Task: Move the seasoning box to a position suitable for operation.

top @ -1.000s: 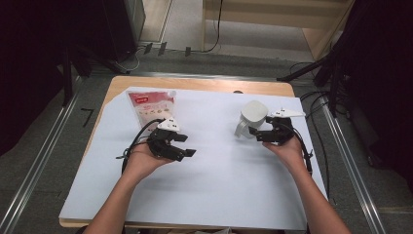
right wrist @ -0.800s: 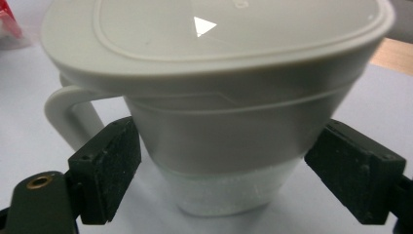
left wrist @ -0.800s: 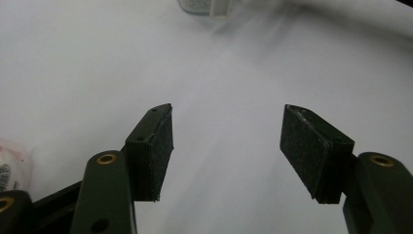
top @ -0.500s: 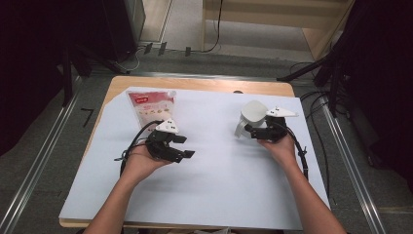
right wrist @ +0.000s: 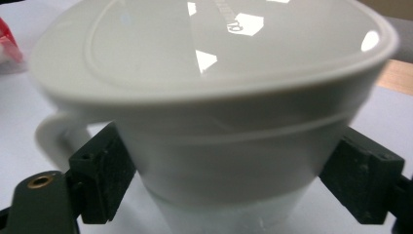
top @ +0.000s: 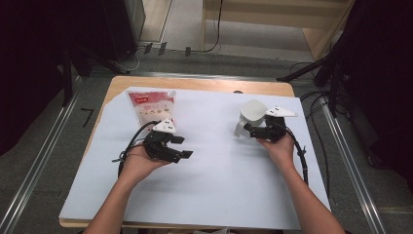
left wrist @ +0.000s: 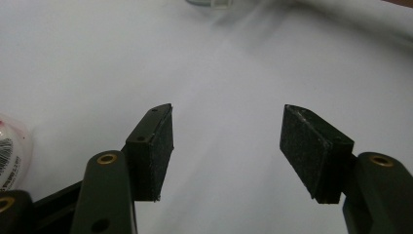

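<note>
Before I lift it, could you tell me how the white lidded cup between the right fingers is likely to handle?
The white cup looks like rigid, glossy ceramic, so probably stiff, smooth and breakable. It tapers downward, so it might slip through the right gripper unless held firmly. Its lid appears merely to rest on top and could slide if tilted.

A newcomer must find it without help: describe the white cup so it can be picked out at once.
Start at the table with its white sheet, then go to the right half, just ahead of the right gripper. There stands the cup, between that gripper's jaws: glossy white, flaring towards the top, with a handle and a lid, unlike the flat red-and-white pouch far left.
</note>
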The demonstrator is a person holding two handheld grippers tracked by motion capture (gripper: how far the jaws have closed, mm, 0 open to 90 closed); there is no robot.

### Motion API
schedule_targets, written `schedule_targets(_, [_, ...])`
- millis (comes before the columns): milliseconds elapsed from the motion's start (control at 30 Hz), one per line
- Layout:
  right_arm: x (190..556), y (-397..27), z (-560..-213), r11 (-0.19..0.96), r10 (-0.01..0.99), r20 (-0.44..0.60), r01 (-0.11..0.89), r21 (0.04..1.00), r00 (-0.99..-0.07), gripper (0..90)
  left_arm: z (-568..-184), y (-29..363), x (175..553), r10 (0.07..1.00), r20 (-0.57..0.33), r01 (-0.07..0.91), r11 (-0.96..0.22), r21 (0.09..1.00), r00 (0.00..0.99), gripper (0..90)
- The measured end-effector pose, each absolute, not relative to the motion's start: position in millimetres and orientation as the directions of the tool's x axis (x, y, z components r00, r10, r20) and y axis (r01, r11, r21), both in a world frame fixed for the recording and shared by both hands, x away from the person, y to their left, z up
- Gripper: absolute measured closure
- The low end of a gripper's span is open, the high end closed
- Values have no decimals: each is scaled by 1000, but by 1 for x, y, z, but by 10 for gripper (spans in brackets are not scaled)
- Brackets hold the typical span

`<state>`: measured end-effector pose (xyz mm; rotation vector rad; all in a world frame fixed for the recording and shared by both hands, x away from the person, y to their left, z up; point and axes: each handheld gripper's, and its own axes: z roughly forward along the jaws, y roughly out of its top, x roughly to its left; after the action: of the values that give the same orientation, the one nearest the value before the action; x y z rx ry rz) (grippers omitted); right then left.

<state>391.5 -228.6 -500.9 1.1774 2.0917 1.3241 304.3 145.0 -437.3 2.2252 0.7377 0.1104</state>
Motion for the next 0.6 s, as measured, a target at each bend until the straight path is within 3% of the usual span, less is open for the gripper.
schedule_targets(600, [390,-222,-506,187,841,75,417,889,-536,136,-438,146,305,542,-146,476,-540,694,828,380])
